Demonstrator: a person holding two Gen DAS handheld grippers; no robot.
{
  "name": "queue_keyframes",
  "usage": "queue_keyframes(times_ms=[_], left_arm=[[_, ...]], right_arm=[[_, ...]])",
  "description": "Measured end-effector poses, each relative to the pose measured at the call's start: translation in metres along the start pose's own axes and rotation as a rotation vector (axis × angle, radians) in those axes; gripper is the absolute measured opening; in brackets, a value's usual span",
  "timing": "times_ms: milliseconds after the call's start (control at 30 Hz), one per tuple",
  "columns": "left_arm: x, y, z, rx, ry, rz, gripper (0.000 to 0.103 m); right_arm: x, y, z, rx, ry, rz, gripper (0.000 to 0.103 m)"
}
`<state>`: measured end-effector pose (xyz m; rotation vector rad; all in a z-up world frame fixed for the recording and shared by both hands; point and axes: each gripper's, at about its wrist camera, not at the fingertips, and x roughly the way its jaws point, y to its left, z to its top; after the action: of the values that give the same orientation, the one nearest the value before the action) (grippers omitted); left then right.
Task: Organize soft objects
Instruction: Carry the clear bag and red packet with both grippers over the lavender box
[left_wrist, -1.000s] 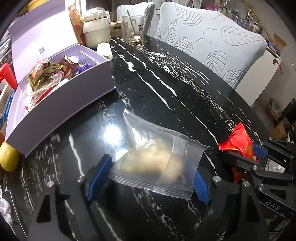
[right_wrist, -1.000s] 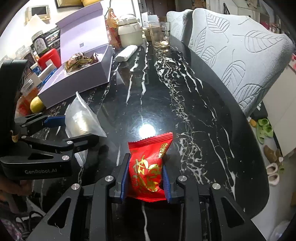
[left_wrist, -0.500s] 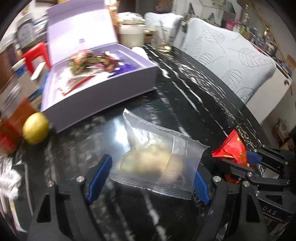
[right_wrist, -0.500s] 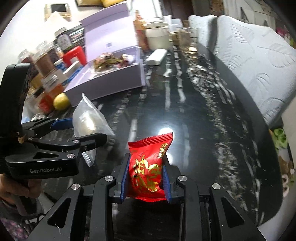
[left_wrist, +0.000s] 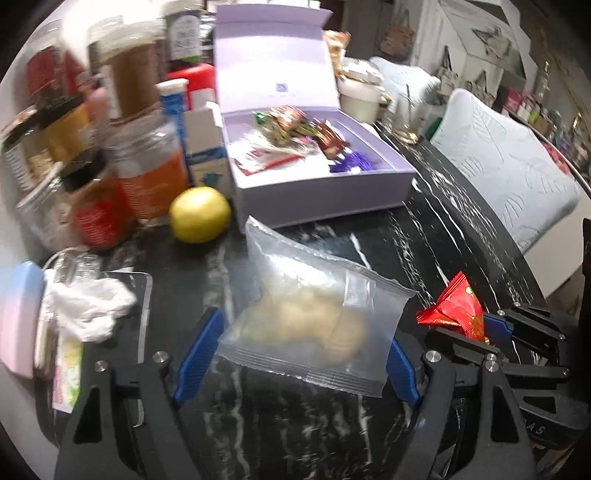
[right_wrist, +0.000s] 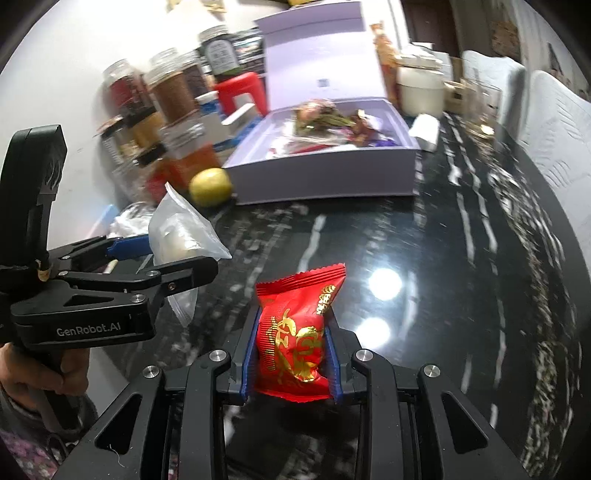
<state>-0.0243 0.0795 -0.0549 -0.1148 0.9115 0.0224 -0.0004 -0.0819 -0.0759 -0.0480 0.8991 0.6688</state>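
My left gripper (left_wrist: 295, 354) is shut on a clear plastic bag (left_wrist: 314, 314) with pale yellow pieces inside, held above the black marble table (left_wrist: 461, 229). The bag and left gripper also show in the right wrist view (right_wrist: 177, 236). My right gripper (right_wrist: 290, 362) is shut on a red snack packet (right_wrist: 295, 332) with gold print; the packet shows at the right of the left wrist view (left_wrist: 454, 314). An open lilac box (left_wrist: 314, 188) holding several wrapped snacks stands beyond both grippers, lid up (right_wrist: 325, 74).
A yellow lemon (left_wrist: 199, 214) lies left of the box. Jars and bottles (left_wrist: 140, 147) crowd the left edge by the wall. White crumpled plastic (left_wrist: 88, 310) lies at the left. Padded chairs (left_wrist: 509, 173) stand along the table's right side.
Both grippers have swung left with their loads still held. The lilac box, lemon and jars now sit straight ahead; the chairs have slid to the right edge.
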Motion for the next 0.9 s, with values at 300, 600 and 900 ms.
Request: queue_keyframes(times_ms=[300, 600, 900], left_arm=[[-0.033, 0.025, 0.014, -0.027, -0.092, 0.013, 0.081], [-0.04, 0.023, 0.049, 0.004, -0.156, -0.023, 0.081], [-0.048, 0.015, 0.107, 0.053, -0.261, -0.03, 0.081]], right_arm=[[-0.001, 0.029, 0.019, -0.051, -0.038, 0.039, 0.03], [-0.01, 0.033, 0.042, -0.056, -0.084, 0.025, 0.03], [-0.033, 0.025, 0.095, -0.072, -0.192, 0.003, 0.03]])
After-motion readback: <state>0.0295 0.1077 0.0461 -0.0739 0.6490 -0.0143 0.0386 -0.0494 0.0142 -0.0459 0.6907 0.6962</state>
